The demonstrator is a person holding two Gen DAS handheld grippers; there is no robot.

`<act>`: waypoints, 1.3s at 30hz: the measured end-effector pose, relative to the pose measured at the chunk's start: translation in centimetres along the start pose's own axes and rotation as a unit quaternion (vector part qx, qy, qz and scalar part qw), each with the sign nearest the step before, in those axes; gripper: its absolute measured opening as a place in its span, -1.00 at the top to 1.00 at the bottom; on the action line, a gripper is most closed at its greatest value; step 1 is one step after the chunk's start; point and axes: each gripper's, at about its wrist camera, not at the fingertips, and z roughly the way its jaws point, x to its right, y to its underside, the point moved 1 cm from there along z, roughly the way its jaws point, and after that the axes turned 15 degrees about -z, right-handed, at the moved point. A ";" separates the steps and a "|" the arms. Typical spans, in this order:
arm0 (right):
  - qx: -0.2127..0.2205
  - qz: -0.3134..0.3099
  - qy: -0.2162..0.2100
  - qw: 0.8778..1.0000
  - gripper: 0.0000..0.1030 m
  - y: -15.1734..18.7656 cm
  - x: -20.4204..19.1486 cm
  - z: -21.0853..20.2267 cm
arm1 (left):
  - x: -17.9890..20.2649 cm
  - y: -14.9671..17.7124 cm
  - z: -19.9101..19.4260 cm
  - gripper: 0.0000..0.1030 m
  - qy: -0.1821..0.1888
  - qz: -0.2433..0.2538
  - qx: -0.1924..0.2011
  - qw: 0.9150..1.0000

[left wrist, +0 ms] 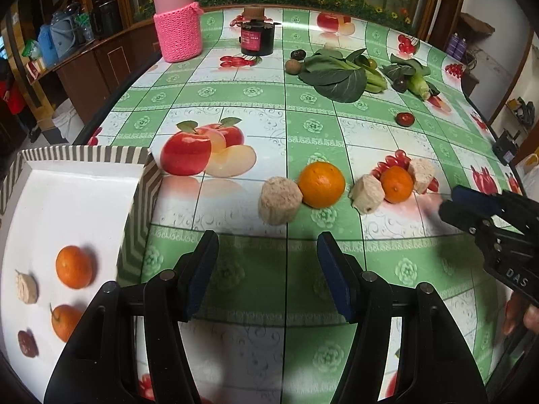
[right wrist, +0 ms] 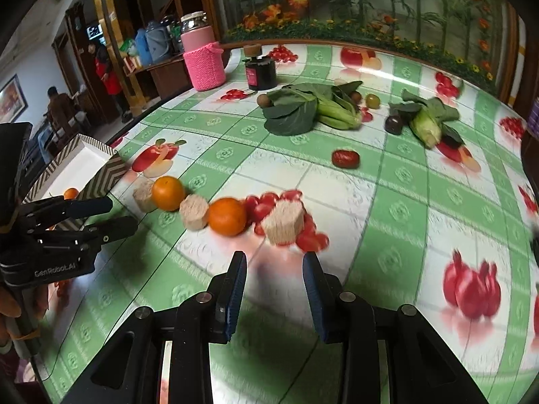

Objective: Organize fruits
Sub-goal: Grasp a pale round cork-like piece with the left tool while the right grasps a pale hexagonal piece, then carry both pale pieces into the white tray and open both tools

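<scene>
A white tray (left wrist: 84, 181) with a striped rim sits at the left and holds two oranges (left wrist: 73, 266), a beige chunk (left wrist: 26, 288) and a dark red fruit (left wrist: 27, 343). On the cloth lie two oranges (left wrist: 321, 184) (left wrist: 397, 183) among three beige chunks (left wrist: 279, 200). My left gripper (left wrist: 267, 245) is open and empty, short of this row. My right gripper (right wrist: 274, 266) is open and empty, just before the right beige chunk (right wrist: 283, 222). The row's oranges (right wrist: 167, 192) (right wrist: 226, 216) also show in the right wrist view. A dark red fruit (right wrist: 345, 159) lies farther back.
Leafy greens (left wrist: 337, 74), corn (right wrist: 426, 129) and small dark fruits (left wrist: 292, 66) lie at the back right. A pink-sleeved jar (left wrist: 177, 20) and a black canister (left wrist: 256, 38) stand at the back. The table edge runs along the left by the tray.
</scene>
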 end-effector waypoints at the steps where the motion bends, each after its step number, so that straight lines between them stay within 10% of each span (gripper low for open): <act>1: -0.003 -0.003 0.000 1.000 0.29 -0.2 0.1 0.4 | 0.1 -0.1 0.2 -0.19 -0.003 0.002 0.000 1.000; 16: 0.009 -0.015 0.010 1.000 0.37 -1.5 1.1 2.9 | 0.4 -1.6 2.6 -0.19 -0.021 0.013 0.008 1.000; 21: 0.015 -0.009 -0.001 1.000 0.37 -1.3 1.2 2.7 | 0.5 -1.7 2.5 0.44 -0.007 0.014 0.015 1.000; 39: 0.065 0.017 -0.023 0.997 0.38 1.6 -3.1 -4.2 | -1.5 2.8 -4.7 0.44 0.022 0.011 0.033 0.999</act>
